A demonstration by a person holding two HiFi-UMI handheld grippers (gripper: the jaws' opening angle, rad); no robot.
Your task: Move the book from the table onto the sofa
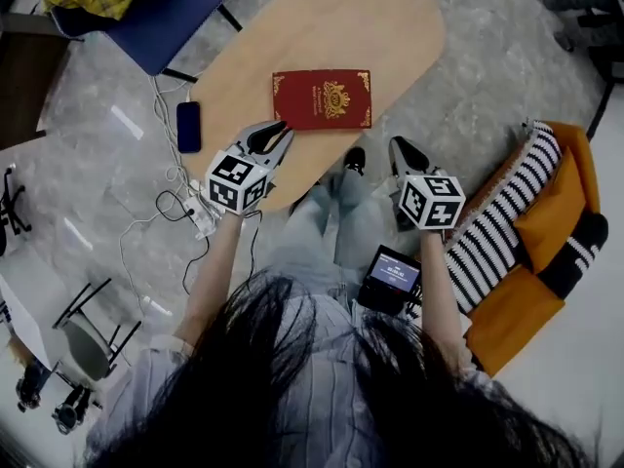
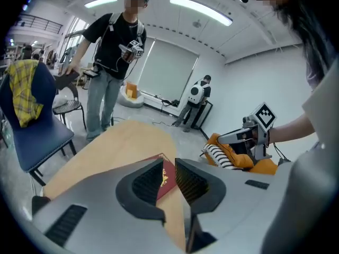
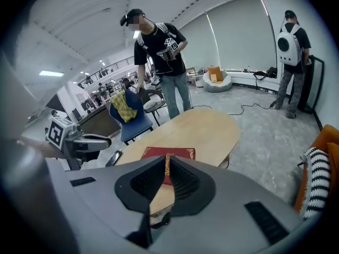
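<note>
Book [image 1: 323, 98], red w/ gilt crest, lies closed and flat on the pale oval table [image 1: 341, 27], near the table's end closest to the person. In the head view its long axis runs left to right, i.e. across the person's front, and the near long edge faces both tools.

The left gripper [image 1: 278, 130] is clearly the nearer one. Its tips sit just beside the book's near-left corner and point up and right at it. The jaws stand a little apart w/ nothing pinched. In the left gripper view the cover shows through the narrow gap but lies beyond the pads, not btwn them.

The right gripper [image 1: 402, 146] hangs off the table's near edge, over the person's legs and the floor. It sits right of the book's near-right corner and apart from it. Its jaws are pressed together and hold nothing. In the right gripper view the book lies ahead and centred.

The sofa [image 1: 512, 320], orange w/ a striped throw [image 1: 507, 213], stands at the person's right, so the carry would go rightward.

Judgement: pickup not yet made. The left tool is best placed to take the near-left corner or edge, though its gap looks tight for a flat cover. The right tool would first have to part its jaws.
</note>
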